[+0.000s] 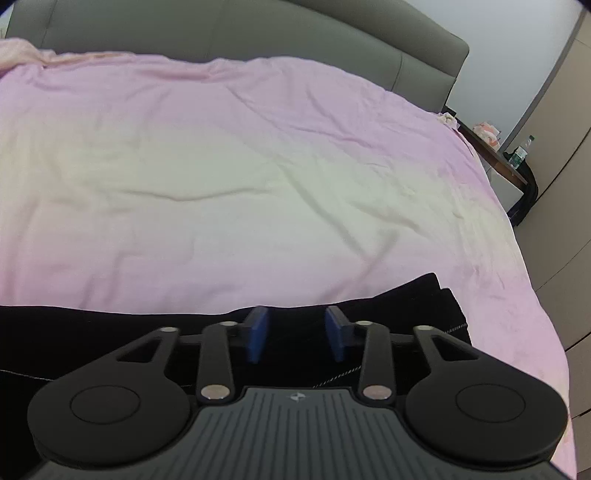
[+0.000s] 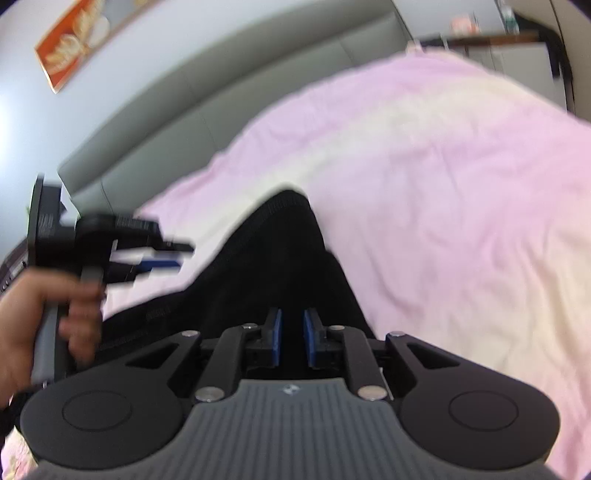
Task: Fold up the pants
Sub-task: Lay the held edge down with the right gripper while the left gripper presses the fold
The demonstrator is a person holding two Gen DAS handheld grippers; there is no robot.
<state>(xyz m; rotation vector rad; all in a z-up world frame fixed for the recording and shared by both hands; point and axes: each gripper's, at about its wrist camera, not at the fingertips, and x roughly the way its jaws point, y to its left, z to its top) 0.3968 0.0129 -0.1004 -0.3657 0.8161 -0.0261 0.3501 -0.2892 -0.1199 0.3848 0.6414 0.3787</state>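
Observation:
Black pants (image 1: 110,332) lie along the near edge of a pink bed sheet (image 1: 221,166). My left gripper (image 1: 297,334) is open above the pants, with nothing between its blue pads. In the right wrist view the pants (image 2: 280,258) rise to a peak in front of my right gripper (image 2: 292,338). Its blue pads stand a small gap apart with dark cloth between or behind them; I cannot tell whether they grip it. The left gripper also shows at the left of that view (image 2: 162,254), held by a hand, blurred.
A grey padded headboard (image 1: 240,33) runs along the far side of the bed. A bedside table (image 1: 506,162) with a bottle and small items stands at the right. An orange picture (image 2: 70,40) hangs on the wall. The bed's right edge drops to the floor.

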